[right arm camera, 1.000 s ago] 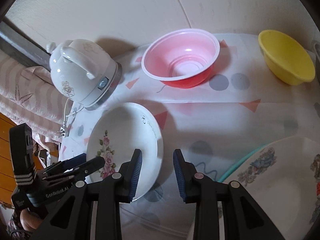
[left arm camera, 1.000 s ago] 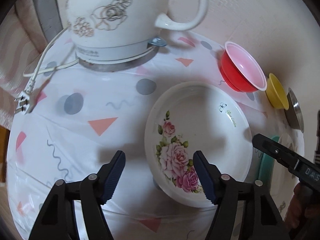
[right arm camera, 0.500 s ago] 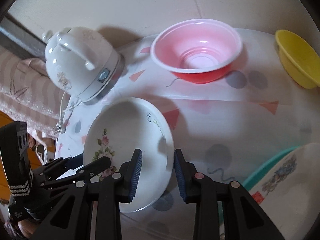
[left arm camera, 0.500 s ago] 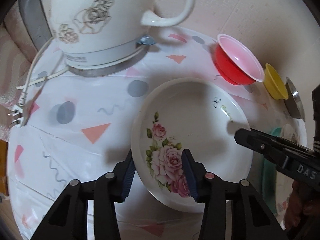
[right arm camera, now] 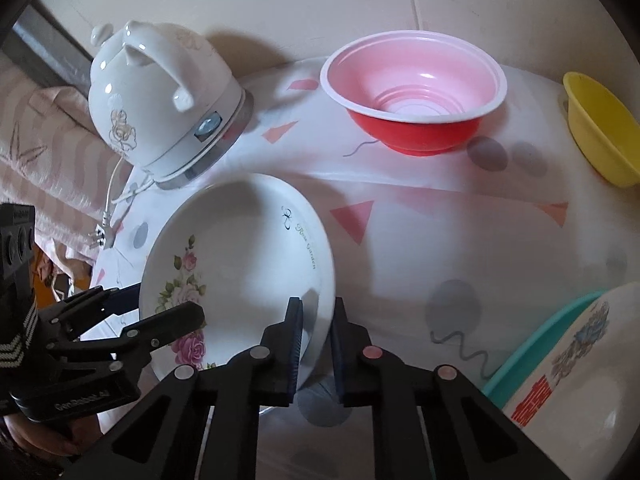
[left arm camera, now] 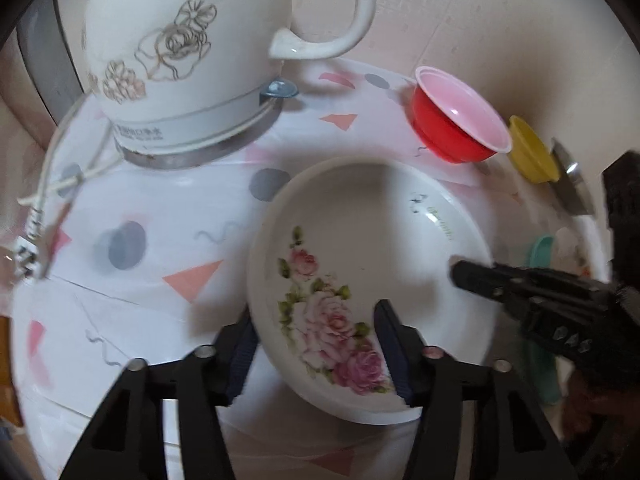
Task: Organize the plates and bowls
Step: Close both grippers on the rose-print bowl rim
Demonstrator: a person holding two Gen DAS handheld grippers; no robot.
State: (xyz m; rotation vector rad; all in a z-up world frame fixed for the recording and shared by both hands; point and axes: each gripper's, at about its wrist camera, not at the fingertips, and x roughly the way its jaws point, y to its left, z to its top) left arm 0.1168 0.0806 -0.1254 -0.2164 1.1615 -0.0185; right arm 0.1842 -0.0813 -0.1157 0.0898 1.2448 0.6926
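A white deep plate with pink roses (left arm camera: pixel 360 240) (right arm camera: pixel 240 248) sits tilted on the patterned tablecloth. My left gripper (left arm camera: pixel 316 348) straddles its near rim, one pad under the outer wall and one inside on the roses, and it is shut on the plate. From the plate's other side my right gripper (right arm camera: pixel 316 340) has its jaws closing tight on the rim, which is pinched between the pads. In the left wrist view the right gripper (left arm camera: pixel 464 274) reaches in from the right. In the right wrist view the left gripper (right arm camera: pixel 148 304) shows at the plate's left edge.
A white kettle (left arm camera: pixel 184 60) (right arm camera: pixel 160 92) with cord and plug (left arm camera: pixel 36 232) stands behind the plate. A red bowl (right arm camera: pixel 412 80) and a yellow bowl (right arm camera: pixel 604 144) sit by the wall. At the lower right, a white printed dish (right arm camera: pixel 592 360) rests on a teal plate (right arm camera: pixel 540 344).
The left jaws came together onto the plate's near rim. The right gripper slid over the opposite rim and its jaws narrowed onto it.
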